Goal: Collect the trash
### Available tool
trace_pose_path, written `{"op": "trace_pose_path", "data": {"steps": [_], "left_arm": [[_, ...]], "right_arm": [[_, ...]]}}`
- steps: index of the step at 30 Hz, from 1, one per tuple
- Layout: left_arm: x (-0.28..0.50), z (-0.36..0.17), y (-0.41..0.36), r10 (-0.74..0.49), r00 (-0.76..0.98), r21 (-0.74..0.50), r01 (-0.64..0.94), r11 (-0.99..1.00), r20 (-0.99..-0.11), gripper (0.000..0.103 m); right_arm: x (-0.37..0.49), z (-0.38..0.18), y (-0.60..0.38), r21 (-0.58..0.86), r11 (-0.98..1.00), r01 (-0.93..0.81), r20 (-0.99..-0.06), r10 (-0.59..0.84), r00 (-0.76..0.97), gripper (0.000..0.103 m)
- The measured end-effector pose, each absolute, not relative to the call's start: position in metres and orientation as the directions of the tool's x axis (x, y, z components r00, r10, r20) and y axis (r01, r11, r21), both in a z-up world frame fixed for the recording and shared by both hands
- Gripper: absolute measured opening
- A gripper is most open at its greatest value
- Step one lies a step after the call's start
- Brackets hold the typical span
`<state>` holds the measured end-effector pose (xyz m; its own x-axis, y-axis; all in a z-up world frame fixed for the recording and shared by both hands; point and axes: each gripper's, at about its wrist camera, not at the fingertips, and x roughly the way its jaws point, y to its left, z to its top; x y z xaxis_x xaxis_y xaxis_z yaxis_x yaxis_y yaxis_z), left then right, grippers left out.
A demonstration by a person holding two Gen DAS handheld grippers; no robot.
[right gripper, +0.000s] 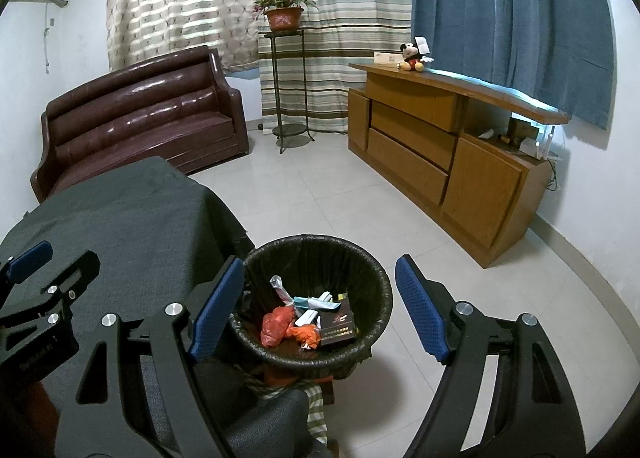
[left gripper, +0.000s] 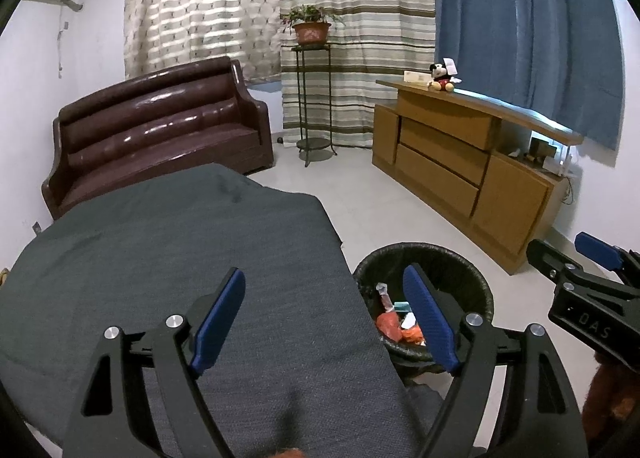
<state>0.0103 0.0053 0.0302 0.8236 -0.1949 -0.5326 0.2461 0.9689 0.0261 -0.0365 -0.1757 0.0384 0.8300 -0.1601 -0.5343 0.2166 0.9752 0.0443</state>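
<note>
A black-lined trash bin point(right gripper: 360, 266) stands on the floor beside the grey-covered table point(right gripper: 132, 218). It holds trash: a red plastic bag point(right gripper: 276, 324), a dark brown box point(right gripper: 338, 324), white and teal packets point(right gripper: 316, 304). My right gripper point(right gripper: 320, 308) is open and empty, above the bin. My left gripper point(left gripper: 324, 320) is open and empty, above the table's right edge point(left gripper: 160, 242); the bin point(left gripper: 460, 262) lies behind its right finger. Each gripper shows at the edge of the other's view.
A brown leather sofa point(left gripper: 160, 126) stands at the back left. A plant stand with a potted plant point(left gripper: 310, 28) is by the curtains. A wooden cabinet point(right gripper: 432, 150) with a plush toy point(right gripper: 412, 54) lines the right wall. Tiled floor point(right gripper: 304, 194) lies between.
</note>
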Motion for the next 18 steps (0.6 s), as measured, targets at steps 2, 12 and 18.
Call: {"op": "trace_pose_path", "data": {"steps": [2, 12, 18], "left_arm": [[0.0087, 0.0318, 0.0052, -0.199, 0.829, 0.029, 0.251, 0.968, -0.523, 0.081], [0.0079, 0.0324, 0.0056, -0.200, 0.828, 0.021, 0.247, 0.969, -0.524, 0.081], [0.0134, 0.0276, 0.0108, -0.182, 0.808, 0.021, 0.233, 0.972, -0.560, 0.081]], "right_arm": [[-0.0365, 0.0383, -0.1755, 0.044, 0.975, 0.217, -0.535, -0.160, 0.830, 0.076], [-0.0365, 0.0387, -0.1745, 0.043, 0.975, 0.217, -0.535, -0.161, 0.830, 0.076], [-0.0364, 0.0378, -0.1737, 0.041, 0.976, 0.215, -0.537, -0.160, 0.828, 0.076]]}}
